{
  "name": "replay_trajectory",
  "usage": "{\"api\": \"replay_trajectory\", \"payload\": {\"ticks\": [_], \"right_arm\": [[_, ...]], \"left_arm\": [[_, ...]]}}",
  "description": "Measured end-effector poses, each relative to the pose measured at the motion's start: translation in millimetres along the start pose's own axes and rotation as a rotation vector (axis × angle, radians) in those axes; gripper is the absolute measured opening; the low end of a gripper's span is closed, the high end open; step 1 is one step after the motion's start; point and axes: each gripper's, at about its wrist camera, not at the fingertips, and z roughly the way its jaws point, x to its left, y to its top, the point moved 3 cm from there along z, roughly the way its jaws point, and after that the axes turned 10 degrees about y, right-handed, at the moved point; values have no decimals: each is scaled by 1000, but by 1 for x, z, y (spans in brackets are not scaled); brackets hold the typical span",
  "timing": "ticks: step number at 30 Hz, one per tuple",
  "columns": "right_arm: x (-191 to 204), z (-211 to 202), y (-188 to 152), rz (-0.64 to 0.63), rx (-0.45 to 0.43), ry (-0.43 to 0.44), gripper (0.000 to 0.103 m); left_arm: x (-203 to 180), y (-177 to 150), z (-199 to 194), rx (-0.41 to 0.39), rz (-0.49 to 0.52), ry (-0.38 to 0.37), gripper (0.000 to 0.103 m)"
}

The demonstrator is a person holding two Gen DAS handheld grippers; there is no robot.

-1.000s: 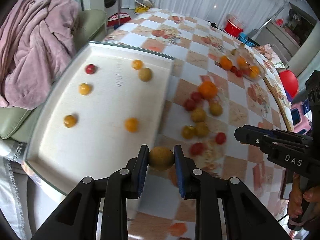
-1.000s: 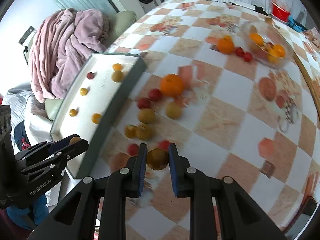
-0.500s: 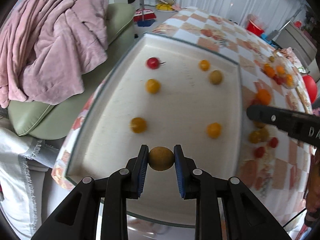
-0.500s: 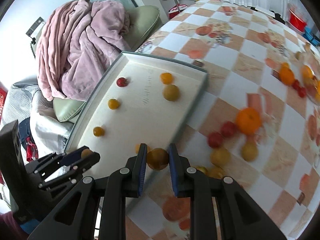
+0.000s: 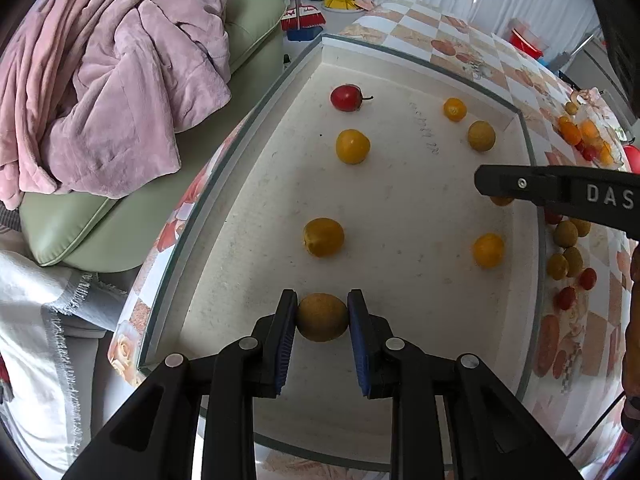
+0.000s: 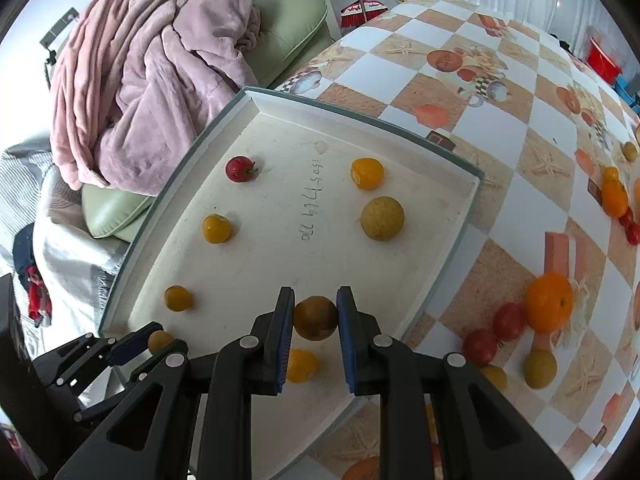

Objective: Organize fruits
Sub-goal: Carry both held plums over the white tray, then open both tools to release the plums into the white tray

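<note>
Each hand-held gripper — left (image 5: 322,316), right (image 6: 315,317) — clamps a brownish fruit (image 5: 322,317) above the tray (image 5: 400,200)

tray (image 6: 436,240): sits at the table's (image 6: 520,128) edge, sofa (image 6: 288,16) beside it
in tray: six loose fruits, spread apart
right of tray: heap of fruit (image 6: 516,332) on the table
on sofa: blanket (image 6: 140,80)

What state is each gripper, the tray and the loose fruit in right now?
Left gripper: shut on a brownish fruit, over the tray.
Right gripper: shut on a dark fruit, over the tray.
Tray: flat on the table, six fruits lying apart in it.
Orange: on the tablecloth, outside the tray, among small fruits.
</note>
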Motion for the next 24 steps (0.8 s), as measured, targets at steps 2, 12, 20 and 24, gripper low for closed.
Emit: {"api": "replay_trajectory", "payload": {"ticks": [2, 12, 20, 24], "right_arm": [[1, 4, 1, -11, 8, -13, 24], [0, 18, 0, -22, 37, -58, 25], [3, 20, 1, -35, 47, -46, 42], [5, 15, 1, -31, 29, -27, 60]], "left_arm": [[0, 0, 1, 3, 2, 4, 28], [-4, -1, 2, -13, 39, 28, 28], [-7, 0, 1, -13, 60, 58, 35], [-1, 0, -6, -58, 42, 77, 72]]}}
